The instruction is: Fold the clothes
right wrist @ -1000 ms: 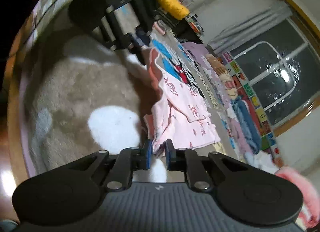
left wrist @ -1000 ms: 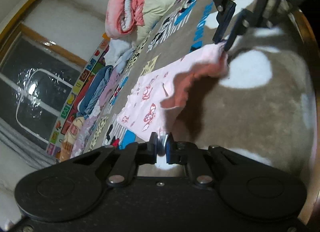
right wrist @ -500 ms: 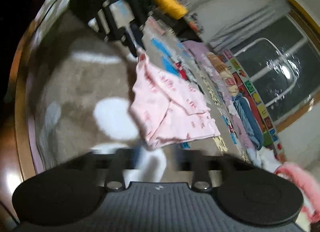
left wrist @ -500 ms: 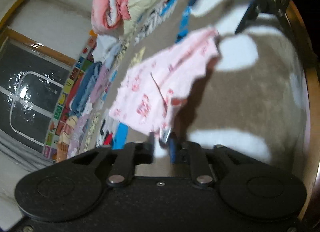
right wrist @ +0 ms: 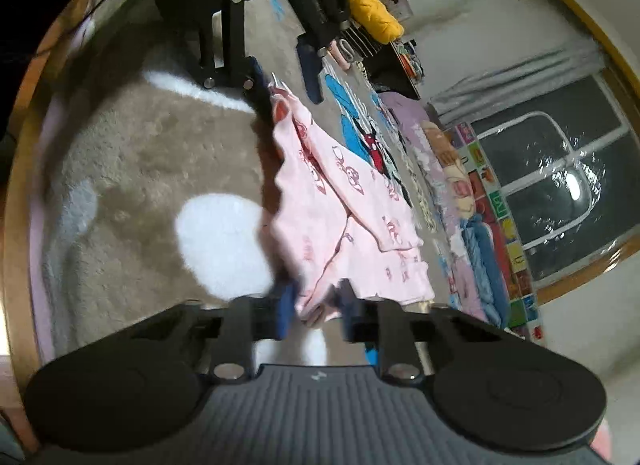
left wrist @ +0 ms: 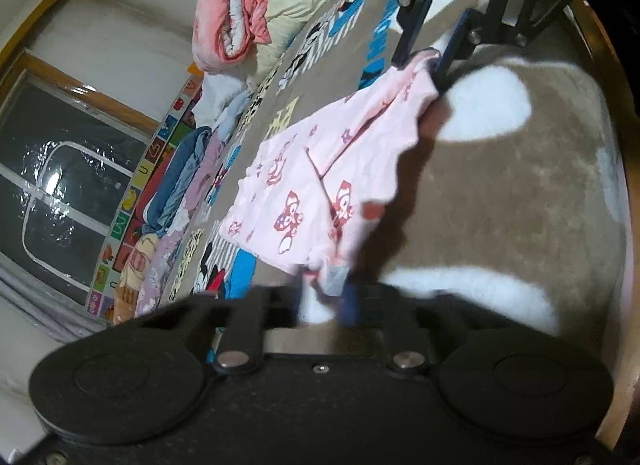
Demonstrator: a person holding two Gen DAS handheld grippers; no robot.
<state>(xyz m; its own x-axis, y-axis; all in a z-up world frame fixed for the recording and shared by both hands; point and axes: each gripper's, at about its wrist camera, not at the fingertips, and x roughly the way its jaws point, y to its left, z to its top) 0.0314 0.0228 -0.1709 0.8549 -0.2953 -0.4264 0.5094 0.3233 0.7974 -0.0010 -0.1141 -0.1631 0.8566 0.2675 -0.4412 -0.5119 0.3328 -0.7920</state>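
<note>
A pink garment (left wrist: 320, 169) with red cartoon prints is spread between my two grippers over a beige carpet (left wrist: 500, 205). In the left wrist view my left gripper (left wrist: 325, 301) is open, and the garment's tagged corner lies loose between its blurred fingers. My right gripper (left wrist: 432, 49) stands at the far corner of the cloth. The right wrist view shows the right gripper (right wrist: 316, 317) open too, a bunched edge of the pink garment (right wrist: 332, 205) in the gap. There the left gripper (right wrist: 284, 81) has its fingers wide apart beside the far corner.
The carpet has white patches (right wrist: 224, 241) and a wooden rim (left wrist: 600, 49). A cartoon mat (right wrist: 360, 137) lies beyond the garment. Folded clothes (left wrist: 180, 177) line the wall under a dark window (left wrist: 60, 185). A bedding pile (left wrist: 248, 5) and a yellow jacket (right wrist: 372, 13) sit further off.
Both grippers were shut on the garment's corners a second ago and have since opened. The cloth, bunched before, now lies spread out flatter between them.
</note>
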